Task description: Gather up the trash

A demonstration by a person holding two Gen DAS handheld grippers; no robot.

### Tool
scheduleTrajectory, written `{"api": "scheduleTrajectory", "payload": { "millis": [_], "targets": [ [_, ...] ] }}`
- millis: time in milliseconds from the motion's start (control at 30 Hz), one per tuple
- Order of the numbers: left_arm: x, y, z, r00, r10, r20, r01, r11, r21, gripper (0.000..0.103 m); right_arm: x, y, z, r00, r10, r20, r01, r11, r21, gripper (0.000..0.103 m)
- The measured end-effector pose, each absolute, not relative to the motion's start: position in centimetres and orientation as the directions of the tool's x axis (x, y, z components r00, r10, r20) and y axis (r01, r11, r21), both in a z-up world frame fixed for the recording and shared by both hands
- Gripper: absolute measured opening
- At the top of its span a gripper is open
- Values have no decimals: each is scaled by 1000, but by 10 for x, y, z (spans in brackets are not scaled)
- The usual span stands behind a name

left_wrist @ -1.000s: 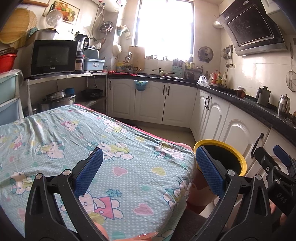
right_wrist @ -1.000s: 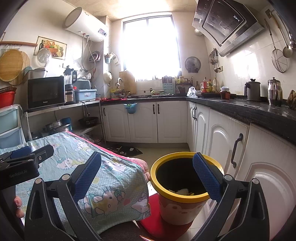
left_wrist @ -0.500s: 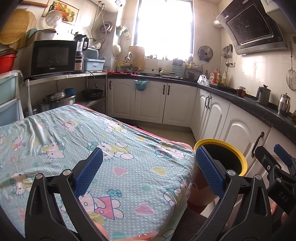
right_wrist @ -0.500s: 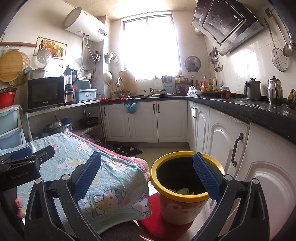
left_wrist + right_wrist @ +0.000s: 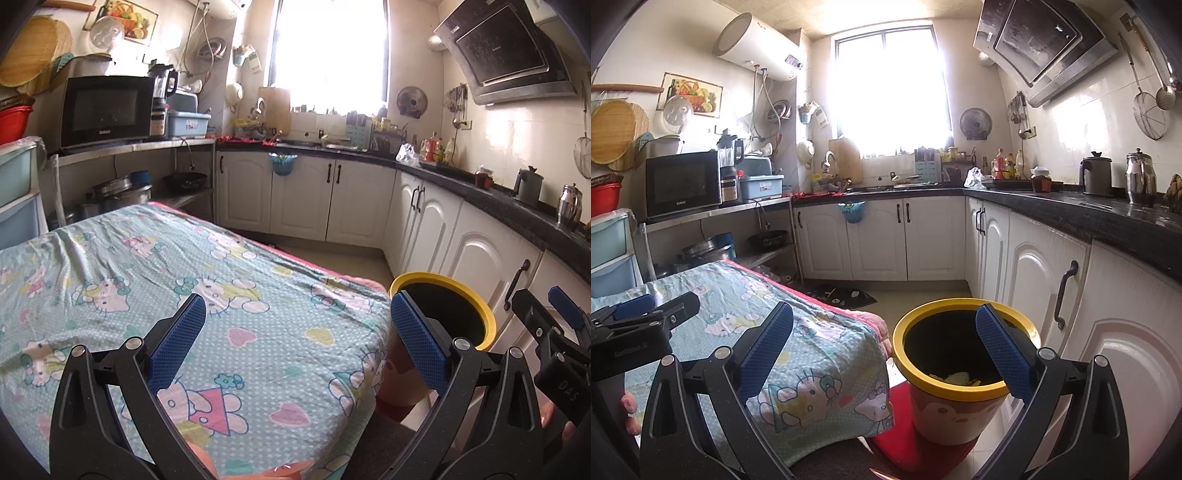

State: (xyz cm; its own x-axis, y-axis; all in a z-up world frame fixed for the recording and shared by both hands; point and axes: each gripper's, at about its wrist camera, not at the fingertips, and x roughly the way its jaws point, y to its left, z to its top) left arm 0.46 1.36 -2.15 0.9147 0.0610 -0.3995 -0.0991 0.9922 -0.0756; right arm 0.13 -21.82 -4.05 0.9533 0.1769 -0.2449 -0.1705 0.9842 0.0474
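A trash bin with a yellow rim [image 5: 964, 387] stands on the floor right of the table, with yellowish scraps [image 5: 955, 378] at its bottom. It also shows in the left wrist view [image 5: 476, 306]. My right gripper [image 5: 884, 341] is open and empty, held above the bin's near left side. My left gripper [image 5: 297, 334] is open and empty above the table's cartoon-cat cloth [image 5: 147, 266]. No trash shows on the cloth. Each gripper appears at the edge of the other's view.
White cabinets [image 5: 1045, 280] under a dark counter [image 5: 1082, 214] run along the right and back. A red mat [image 5: 897, 439] lies under the bin. A microwave [image 5: 105, 110] sits on a shelf at left, with pots [image 5: 122, 192] below.
Both grippers have stayed open and nearly still. The views have shifted only slightly.
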Motion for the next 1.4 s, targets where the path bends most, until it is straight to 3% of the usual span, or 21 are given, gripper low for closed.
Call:
{"api": "scheduleTrajectory", "payload": {
  "millis": [200,333,500,600,733,833,1033,1400],
  "targets": [
    [3,47,-19,878,61,-474,-141,981,-133,92,18,-194,-38,909,261,-325,-259,965,50,97],
    [-18,110,-17,830,198,-521,-306,943,-130,92,32,-136,-33,822,417,-386,-433,900,51,97],
    [-67,231,-34,622,488,-612,-655,752,-66,92,45,13,-50,503,660,-558,-741,662,114,97],
    [-107,304,-60,423,586,-691,-816,578,-9,92,39,117,-74,276,666,-693,-841,517,163,97],
    [-144,355,-86,287,593,-752,-897,442,6,92,16,226,-108,117,586,-802,-897,410,168,97],
    [-157,377,-102,210,582,-786,-924,380,34,92,4,274,-128,78,559,-826,-899,398,185,98],
    [-157,391,-115,198,553,-809,-923,382,35,94,-16,305,-140,249,518,-819,-916,401,-25,98],
    [-161,387,-117,202,553,-809,-923,383,31,94,-12,301,-139,237,525,-817,-914,405,-4,98]
  ]
}}
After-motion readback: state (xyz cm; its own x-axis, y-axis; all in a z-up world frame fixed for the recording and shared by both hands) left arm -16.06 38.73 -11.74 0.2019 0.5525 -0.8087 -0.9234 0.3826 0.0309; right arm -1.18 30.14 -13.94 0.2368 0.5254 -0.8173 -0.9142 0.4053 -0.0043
